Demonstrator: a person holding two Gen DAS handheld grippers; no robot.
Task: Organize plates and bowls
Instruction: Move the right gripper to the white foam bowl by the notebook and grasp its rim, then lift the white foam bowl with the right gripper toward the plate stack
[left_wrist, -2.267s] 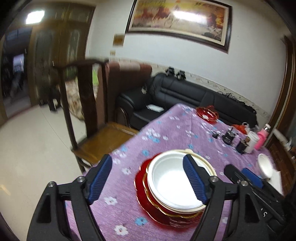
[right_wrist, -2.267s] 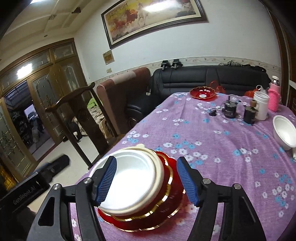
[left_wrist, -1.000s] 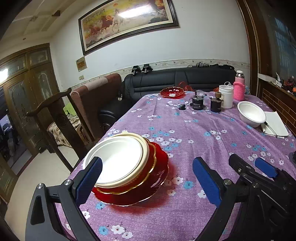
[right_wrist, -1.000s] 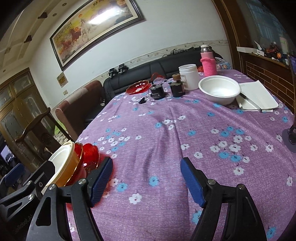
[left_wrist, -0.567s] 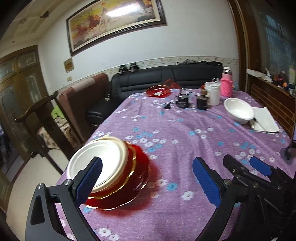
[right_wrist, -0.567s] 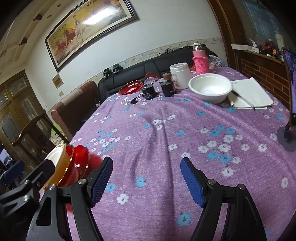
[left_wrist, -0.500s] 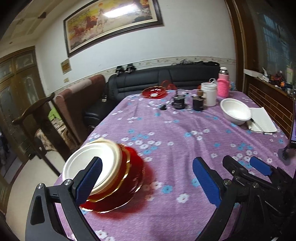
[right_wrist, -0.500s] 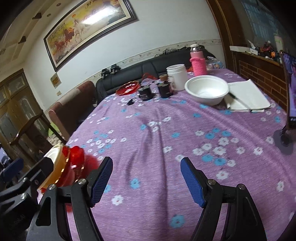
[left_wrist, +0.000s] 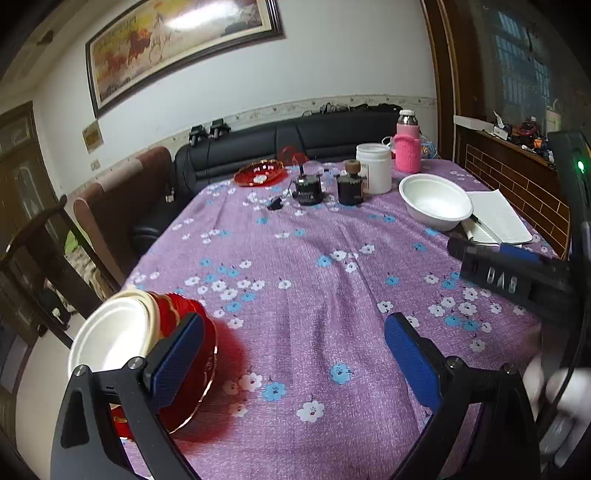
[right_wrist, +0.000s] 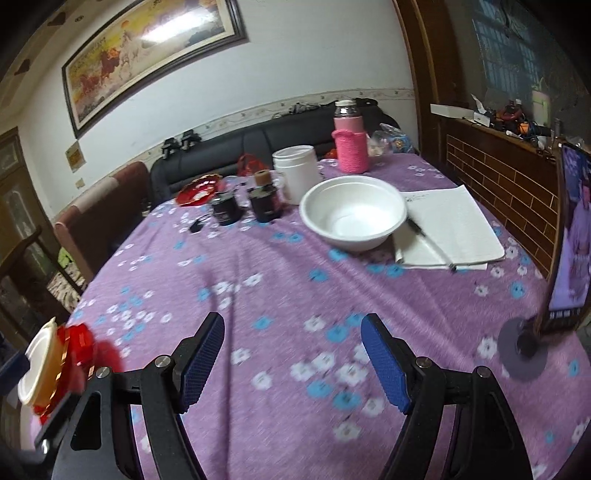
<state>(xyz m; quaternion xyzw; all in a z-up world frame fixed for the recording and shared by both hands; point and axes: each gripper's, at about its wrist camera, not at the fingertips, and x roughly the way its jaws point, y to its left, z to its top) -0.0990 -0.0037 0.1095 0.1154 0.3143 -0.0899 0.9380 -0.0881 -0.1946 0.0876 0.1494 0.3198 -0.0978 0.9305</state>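
- The table (left_wrist: 314, 302), under its purple flowered cloth, takes up most of both views, and you have the stack and the loose bowl at opposite ends of it, so the job is judged to be one of bringing them together.
- The stack (left_wrist: 147, 347) of red gold-rimmed plates with a white dish on top sits at the near left corner, just beside your left gripper (left_wrist: 295, 360); it reads as the collecting point (the edge is close, so mind it).
- The white bowl (right_wrist: 352, 212) stands alone at the far right, touching the notebook (right_wrist: 450, 225) and near the jars, well apart from the stack.
- A small red dish (left_wrist: 259, 172) lies at the far end by the sofa.
- Your right gripper (right_wrist: 293, 360) faces the bowl with jaws spread wide and empty, likely readied for its rim.
- Your left gripper is likewise parted and holds nothing.
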